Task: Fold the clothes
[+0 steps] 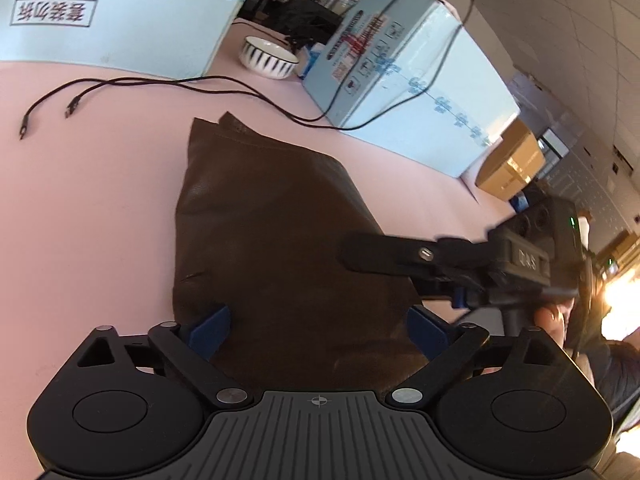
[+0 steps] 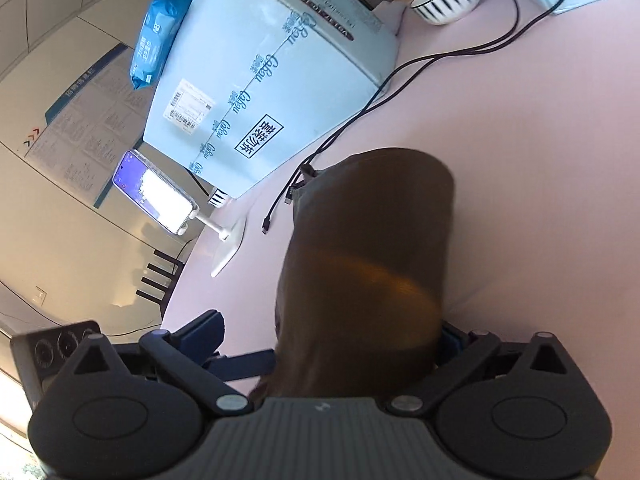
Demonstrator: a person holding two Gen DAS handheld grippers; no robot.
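Observation:
A dark brown garment (image 1: 280,232) lies folded on the pink table (image 1: 80,200), its narrow end pointing away from me. My left gripper (image 1: 320,328) is low over its near end, jaws wide apart, with one blue pad (image 1: 212,328) over the cloth's left edge and neither pad pressing on it. My right gripper (image 1: 384,272) reaches in from the right above the cloth, held by a hand (image 1: 552,320). In the right wrist view the same garment (image 2: 368,240) runs forward between the spread fingers of the right gripper (image 2: 328,336), which grips nothing.
Two light-blue cartons (image 1: 120,12) (image 1: 400,80) stand at the back with a striped bowl (image 1: 268,56) between them. Black cables (image 1: 160,84) trail across the table beyond the garment. A phone on a white stand (image 2: 160,196) is at the table's left edge.

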